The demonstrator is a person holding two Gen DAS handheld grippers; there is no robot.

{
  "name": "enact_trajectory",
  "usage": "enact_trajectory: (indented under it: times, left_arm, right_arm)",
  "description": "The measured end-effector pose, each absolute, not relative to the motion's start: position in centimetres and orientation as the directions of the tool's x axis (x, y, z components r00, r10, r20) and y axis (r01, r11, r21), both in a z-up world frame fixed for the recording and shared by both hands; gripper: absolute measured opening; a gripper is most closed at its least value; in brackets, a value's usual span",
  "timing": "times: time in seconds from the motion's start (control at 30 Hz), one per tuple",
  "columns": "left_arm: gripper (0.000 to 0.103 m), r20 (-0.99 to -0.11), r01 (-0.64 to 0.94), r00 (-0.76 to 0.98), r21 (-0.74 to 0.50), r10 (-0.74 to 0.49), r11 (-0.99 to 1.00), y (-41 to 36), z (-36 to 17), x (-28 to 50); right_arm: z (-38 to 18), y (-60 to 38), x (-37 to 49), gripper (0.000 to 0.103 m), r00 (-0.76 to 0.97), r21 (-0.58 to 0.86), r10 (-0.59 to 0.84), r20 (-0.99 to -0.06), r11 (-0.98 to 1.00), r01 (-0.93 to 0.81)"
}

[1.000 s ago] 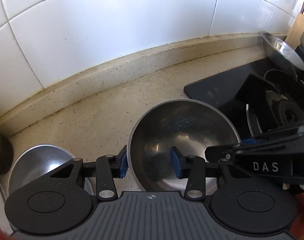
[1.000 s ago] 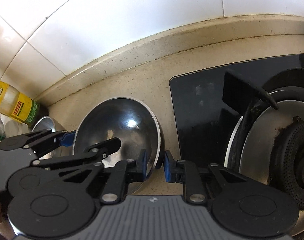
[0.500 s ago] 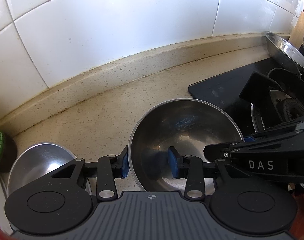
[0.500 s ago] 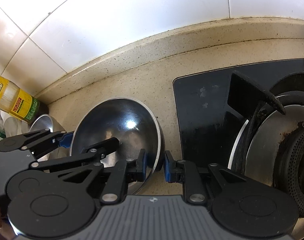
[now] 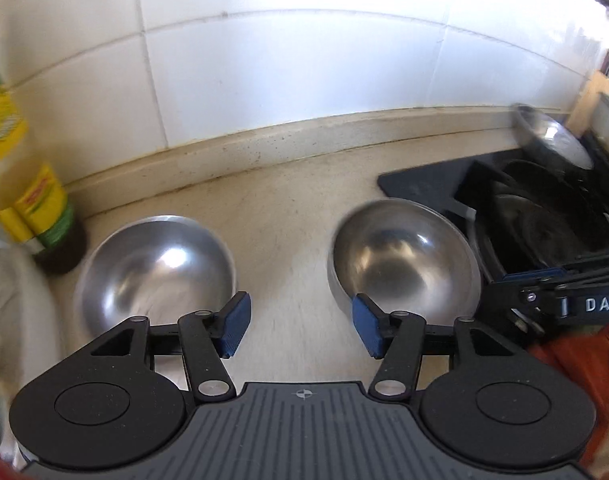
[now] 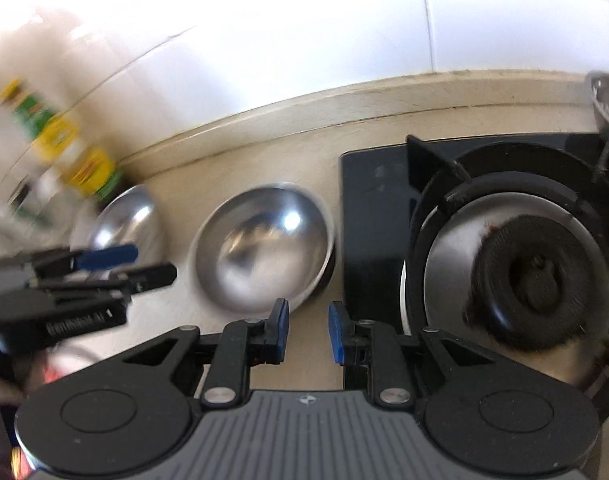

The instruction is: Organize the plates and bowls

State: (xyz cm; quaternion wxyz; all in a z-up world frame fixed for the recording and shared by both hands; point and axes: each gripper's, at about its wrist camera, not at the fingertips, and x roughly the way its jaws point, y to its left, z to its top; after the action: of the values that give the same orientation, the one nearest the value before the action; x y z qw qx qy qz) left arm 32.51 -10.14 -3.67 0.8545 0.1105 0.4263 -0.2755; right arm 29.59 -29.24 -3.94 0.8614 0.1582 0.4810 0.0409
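Note:
Two steel bowls sit on the beige counter. The larger bowl (image 5: 402, 256) (image 6: 262, 250) stands by the stove's left edge. The smaller bowl (image 5: 154, 266) (image 6: 122, 218) stands to its left, near a bottle. My left gripper (image 5: 300, 326) is open and empty, raised above the counter between the two bowls; it also shows in the right wrist view (image 6: 116, 266). My right gripper (image 6: 307, 330) is open and empty, just in front of the larger bowl's right rim; part of it shows in the left wrist view (image 5: 560, 300).
A black gas stove (image 6: 516, 280) (image 5: 524, 216) fills the right side. A steel pan (image 5: 554, 136) sits on its far burner. A yellow-green labelled bottle (image 5: 44, 216) (image 6: 90, 168) stands at the left by the white tiled wall. A white object (image 5: 12, 300) lies at far left.
Both grippers have let go of the larger bowl's rim, opened and pulled back and up. The bowl now rests on the counter. The views are blurred by motion.

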Motion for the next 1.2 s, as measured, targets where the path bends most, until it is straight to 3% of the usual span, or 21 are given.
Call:
enact_trajectory:
  times: [0.1, 0.2, 0.33, 0.43, 0.53, 0.8, 1.03, 1.2]
  left_arm:
    - [0.066, -0.789, 0.608, 0.459, -0.056, -0.409, 0.792, -8.2, -2.3, 28.7]
    - [0.067, -0.81, 0.664, 0.339, -0.155, -0.479, 0.731, -6.6, -1.6, 25.5]
    - [0.066, -0.838, 0.689, 0.256, -0.192, -0.483, 0.699, -7.0, -2.7, 22.0]
    - [0.06, -0.869, 0.687, 0.193, -0.212, -0.456, 0.695, -8.0, -4.7, 20.1]
    - [0.044, -0.885, 0.667, 0.152, -0.237, -0.441, 0.706, -8.3, -5.8, 19.1]
    - [0.047, -0.838, 0.64, 0.286, -0.193, -0.464, 0.743, -9.0, -3.3, 19.7]
    - [0.053, -0.735, 0.632, 0.465, -0.114, -0.493, 0.766, -11.5, 0.6, 25.9]
    - [0.053, -0.73, 0.614, 0.496, -0.088, -0.47, 0.784, -13.6, 0.3, 29.6]
  right_arm:
    - [-2.9, -29.0, 26.0, 0.027, 0.508, 0.351, 0.289, -0.811, 0.936, 0.028]
    - [-2.5, -28.1, 23.4, 0.029, 0.446, 0.355, 0.345, -0.826, 0.933, -0.064]
    - [-4.0, -27.0, 21.9, 0.029, 0.368, 0.382, 0.379, -0.849, 0.922, -0.067]
    - [-5.1, -26.3, 21.1, 0.025, 0.331, 0.399, 0.396, -0.856, 0.915, -0.063]
    - [-5.5, -25.5, 20.2, 0.017, 0.335, 0.409, 0.408, -0.849, 0.91, -0.071]
    - [-3.3, -26.4, 22.4, 0.016, 0.48, 0.39, 0.366, -0.797, 0.919, -0.053]
    - [-1.4, -27.2, 29.5, 0.016, 0.578, 0.337, 0.288, -0.763, 0.941, -0.023]
    - [-1.9, -27.1, 32.8, 0.016, 0.571, 0.301, 0.251, -0.782, 0.954, -0.008]
